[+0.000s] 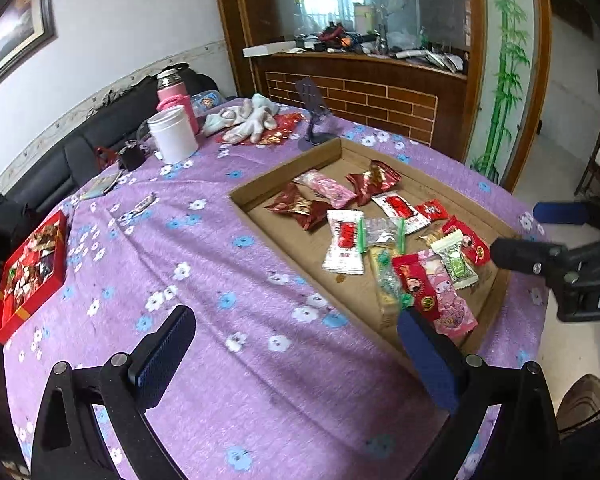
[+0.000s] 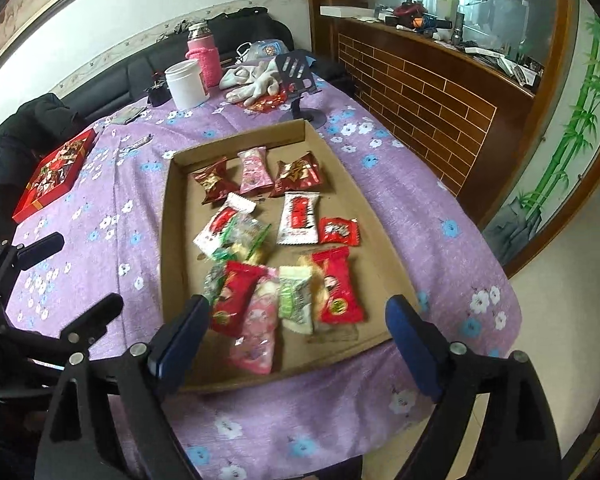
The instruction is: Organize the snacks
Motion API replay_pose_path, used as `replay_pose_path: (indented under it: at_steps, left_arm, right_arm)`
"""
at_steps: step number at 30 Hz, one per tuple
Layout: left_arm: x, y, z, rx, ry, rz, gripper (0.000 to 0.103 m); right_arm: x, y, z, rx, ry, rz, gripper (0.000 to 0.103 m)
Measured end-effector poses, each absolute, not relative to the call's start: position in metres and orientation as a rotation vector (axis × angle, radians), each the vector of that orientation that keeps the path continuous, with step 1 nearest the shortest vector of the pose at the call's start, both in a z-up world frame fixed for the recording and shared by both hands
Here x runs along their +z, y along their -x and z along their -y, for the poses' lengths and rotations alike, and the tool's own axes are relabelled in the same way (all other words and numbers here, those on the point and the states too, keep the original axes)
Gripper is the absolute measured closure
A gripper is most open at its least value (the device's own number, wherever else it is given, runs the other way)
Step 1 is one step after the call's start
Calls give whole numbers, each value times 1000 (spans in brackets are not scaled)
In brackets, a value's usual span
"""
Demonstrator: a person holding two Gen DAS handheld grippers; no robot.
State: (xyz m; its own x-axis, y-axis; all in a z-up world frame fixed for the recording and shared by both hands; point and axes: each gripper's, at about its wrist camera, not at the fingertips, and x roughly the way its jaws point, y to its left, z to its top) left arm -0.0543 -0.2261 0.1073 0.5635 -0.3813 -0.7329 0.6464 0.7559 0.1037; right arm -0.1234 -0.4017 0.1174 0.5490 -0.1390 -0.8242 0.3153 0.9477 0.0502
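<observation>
A shallow cardboard tray [image 1: 292,156] [image 2: 168,216] lies on the purple flowered tablecloth and holds several wrapped snacks: dark red packets [image 2: 212,180], a pink packet [image 2: 254,170], white-and-red packets [image 2: 298,218], bright red packets [image 2: 338,288] and a pink cartoon packet [image 1: 450,304]. My left gripper [image 1: 296,344] is open and empty above the cloth, left of the tray's near corner. My right gripper [image 2: 298,332] is open and empty, hovering over the tray's near end above the packets. The right gripper also shows in the left wrist view [image 1: 532,232], and the left gripper shows in the right wrist view [image 2: 76,276].
A red gift box [image 1: 32,276] [image 2: 54,174] of candies sits at the table's left edge. At the far side stand a white jar [image 1: 172,134], a pink flask [image 2: 203,56], white gloves [image 1: 246,122] and a black phone stand [image 2: 300,80]. A black sofa and a wooden counter lie beyond.
</observation>
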Motion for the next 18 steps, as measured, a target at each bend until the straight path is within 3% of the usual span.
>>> replay_pose_path:
  at_steps: [18]
  left_arm:
    - [115, 53, 201, -503, -504, -759, 1]
  right_arm:
    - [127, 120, 368, -303, -187, -936, 14]
